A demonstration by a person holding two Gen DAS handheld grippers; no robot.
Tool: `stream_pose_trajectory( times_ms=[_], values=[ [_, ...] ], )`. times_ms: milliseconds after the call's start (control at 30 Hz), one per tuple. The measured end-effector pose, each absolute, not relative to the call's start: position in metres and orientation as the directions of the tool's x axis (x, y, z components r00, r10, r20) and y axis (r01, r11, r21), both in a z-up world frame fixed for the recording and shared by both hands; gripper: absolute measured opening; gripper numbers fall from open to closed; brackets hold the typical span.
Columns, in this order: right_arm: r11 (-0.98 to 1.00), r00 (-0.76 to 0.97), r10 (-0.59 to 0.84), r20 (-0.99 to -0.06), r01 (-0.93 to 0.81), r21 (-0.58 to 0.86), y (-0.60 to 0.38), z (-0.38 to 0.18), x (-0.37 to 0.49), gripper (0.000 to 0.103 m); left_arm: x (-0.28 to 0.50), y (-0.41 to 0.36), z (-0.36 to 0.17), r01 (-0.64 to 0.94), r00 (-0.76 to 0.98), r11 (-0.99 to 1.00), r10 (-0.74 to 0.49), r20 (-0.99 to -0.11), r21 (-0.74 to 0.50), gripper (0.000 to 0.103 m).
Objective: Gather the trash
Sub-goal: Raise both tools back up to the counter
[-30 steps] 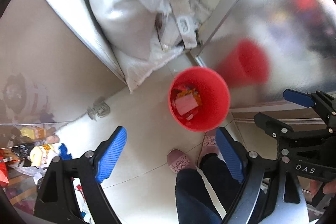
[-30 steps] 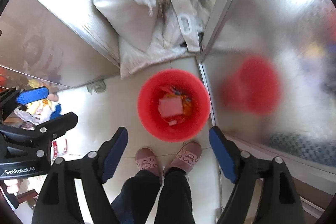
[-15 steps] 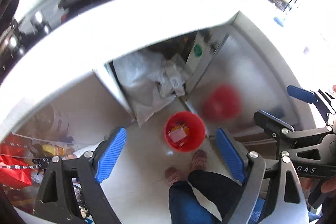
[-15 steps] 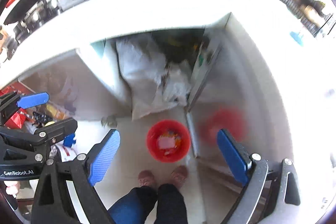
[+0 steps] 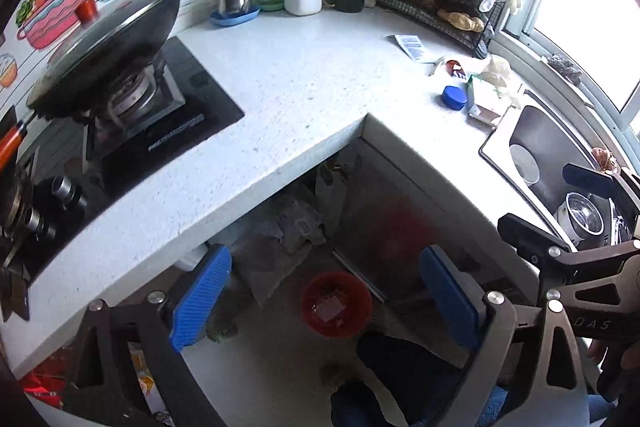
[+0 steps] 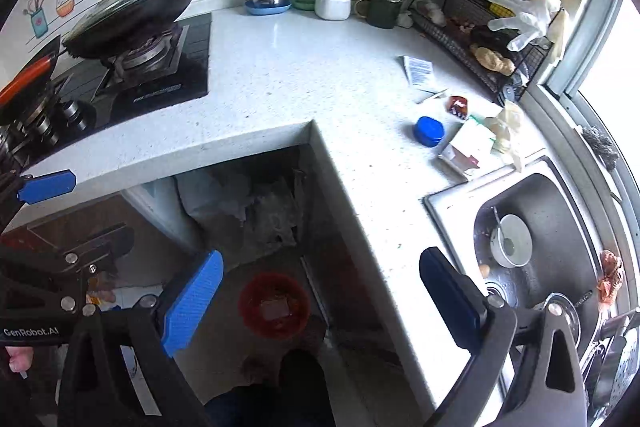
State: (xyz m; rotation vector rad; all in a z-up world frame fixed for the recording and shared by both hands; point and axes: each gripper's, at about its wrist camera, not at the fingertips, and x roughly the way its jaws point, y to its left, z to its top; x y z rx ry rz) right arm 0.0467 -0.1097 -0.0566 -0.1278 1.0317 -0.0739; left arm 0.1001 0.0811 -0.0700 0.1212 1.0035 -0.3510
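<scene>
Both grippers hang released and empty over the table's inner corner, jaws having just spread wider, nothing between them. The left gripper [image 5: 324, 301] and right gripper [image 6: 320, 303] frame the red bin [image 6: 274, 309] on the floor below. The litter [image 6: 466, 147], a flattened carton and wrappers beside the sink [image 6: 560, 211], lies ahead and rightward, nearer the right gripper.

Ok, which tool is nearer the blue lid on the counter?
Right, probably. The right tool is open on the sink side, with the blue lid ahead of it. The left tool, also open, is farther off, towards the stove.
</scene>
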Motion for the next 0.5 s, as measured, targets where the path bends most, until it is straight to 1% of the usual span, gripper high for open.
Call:
stream_pose_trajectory(
  times_ms=[167,500],
  values=[
    [0.985,0.523,-0.174,-0.834,0.098,-0.144,-0.141,-0.042,0.056,0.099,0.126,0.038,-0.053,0.417,0.504,0.908,-0.257,-0.825,-0.028,0.102],
    [0.959,0.487,-0.240,-0.840,0.254,-0.126,-0.215,-0.043,0.101,0.099,0.204,-0.052,-0.055,0.568,0.433,0.823,-0.319,-0.843,-0.019,0.102]
  ],
)
